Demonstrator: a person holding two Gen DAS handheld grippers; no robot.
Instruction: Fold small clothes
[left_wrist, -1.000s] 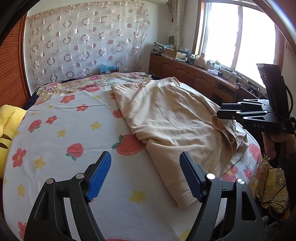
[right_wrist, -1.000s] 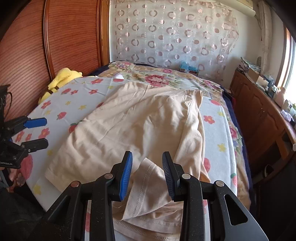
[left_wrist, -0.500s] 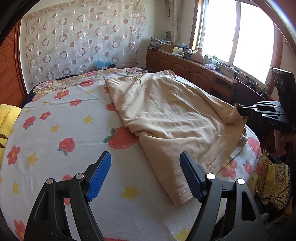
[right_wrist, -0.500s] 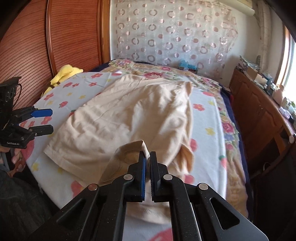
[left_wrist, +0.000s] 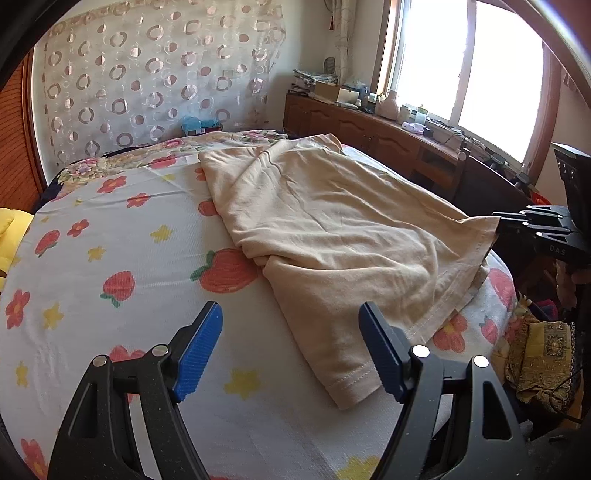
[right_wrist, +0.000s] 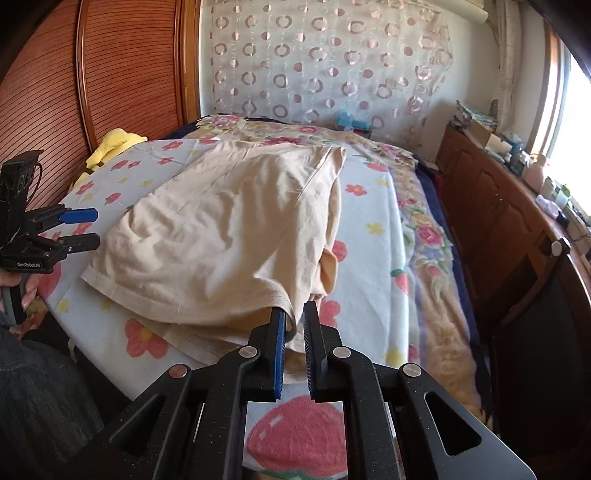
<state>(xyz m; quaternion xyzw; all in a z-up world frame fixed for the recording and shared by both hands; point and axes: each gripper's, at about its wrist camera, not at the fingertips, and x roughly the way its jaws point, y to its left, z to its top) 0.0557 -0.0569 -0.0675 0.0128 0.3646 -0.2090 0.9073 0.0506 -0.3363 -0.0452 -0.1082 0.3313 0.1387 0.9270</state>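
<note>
So: a bed (left_wrist: 110, 229) w/ a strawberry-and-flower sheet fills most of both views, a wooden headboard (right_wrist: 92, 85) on one side and a low wooden cabinet (right_wrist: 491, 221) under the window on the other. A beige T-shirt (left_wrist: 332, 229) lies spread across the bed, partly doubled over, one hem corner lifted off toward the bed edge. The right hand-held gripper (right_wrist: 293, 325) is clenched on that corner; its jaws have just been closing then eased slightly, cloth between them – probably still pinched, though the gap looks loose in the right wrist view. The left hand-held gripper (left_wrist: 291, 350) is released, jaws wide, hovering above the sheet just beside the shirt's near hem, nothing between them.
</note>
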